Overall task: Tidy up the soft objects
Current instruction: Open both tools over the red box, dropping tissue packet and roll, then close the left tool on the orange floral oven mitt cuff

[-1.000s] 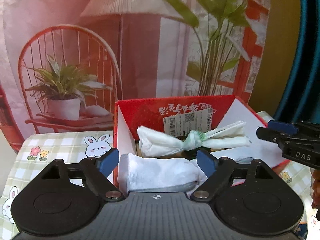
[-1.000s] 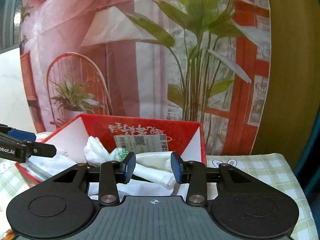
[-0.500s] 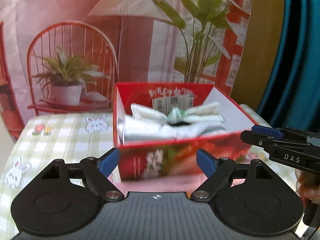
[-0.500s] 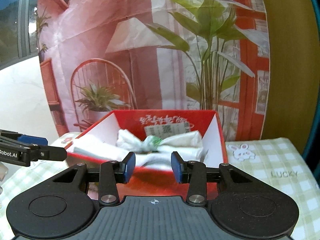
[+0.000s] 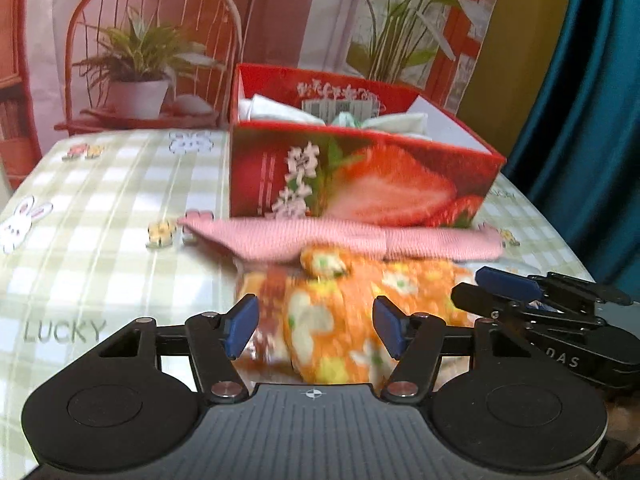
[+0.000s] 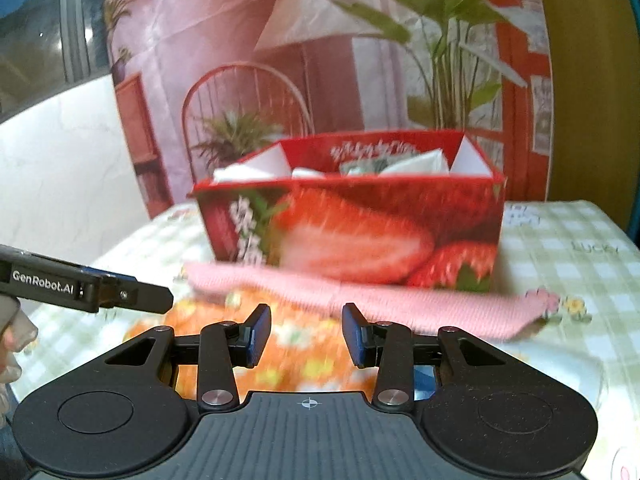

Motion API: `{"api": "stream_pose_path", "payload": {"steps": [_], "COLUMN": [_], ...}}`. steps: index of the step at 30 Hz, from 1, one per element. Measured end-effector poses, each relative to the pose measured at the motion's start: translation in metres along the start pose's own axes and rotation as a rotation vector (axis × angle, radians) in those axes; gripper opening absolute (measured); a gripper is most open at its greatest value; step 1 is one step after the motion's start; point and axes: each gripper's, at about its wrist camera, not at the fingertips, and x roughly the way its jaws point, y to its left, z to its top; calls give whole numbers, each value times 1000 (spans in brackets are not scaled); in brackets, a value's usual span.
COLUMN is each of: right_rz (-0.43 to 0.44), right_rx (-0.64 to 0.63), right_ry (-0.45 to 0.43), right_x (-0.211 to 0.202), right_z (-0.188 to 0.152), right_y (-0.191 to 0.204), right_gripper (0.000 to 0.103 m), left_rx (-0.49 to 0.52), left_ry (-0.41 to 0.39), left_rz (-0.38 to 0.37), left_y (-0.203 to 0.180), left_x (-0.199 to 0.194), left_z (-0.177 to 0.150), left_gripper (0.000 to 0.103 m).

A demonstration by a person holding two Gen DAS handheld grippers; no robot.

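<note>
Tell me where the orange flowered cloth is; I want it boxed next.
The orange flowered cloth lies on the checked tablecloth just ahead of both grippers, against the pink knit piece in front of the red strawberry box.

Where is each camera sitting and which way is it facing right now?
Left wrist: on the left gripper, facing down over the orange cloth toward the red box; the right gripper shows at right.
Right wrist: on the right gripper, facing the same box; the left gripper and a hand show at left.
Shared: box, pink cloth, orange cloth, checked tablecloth.
</note>
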Motion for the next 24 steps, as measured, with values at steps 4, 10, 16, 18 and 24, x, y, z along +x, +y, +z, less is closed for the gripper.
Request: {"api": "stream_pose_path", "payload": {"steps": [4, 10, 16, 18, 24], "right_rz": [5, 20, 27, 39, 66], "right_rx": [15, 64, 90, 98, 97], "right_ry": [31, 33, 26, 27, 34], "right_x": [0, -3, -7, -9, -17], "right_z": [-16, -23, -28, -30, -41], "right_y": [2, -5, -10, -9, -4], "right_gripper": [37, 37, 37, 37, 37], "left_rx": [-42, -57, -55, -53, -81], "left_ry": [28, 19, 19, 25, 52], "left_rz": [-11, -17, -24, -18, -6], "left_y": [3, -1, 1, 3, 12], "left_x": [6, 11, 0, -3, -5], "left_z": [-13, -20, -31, -35, -50], "left_gripper": [60, 18, 17, 17, 17]}}
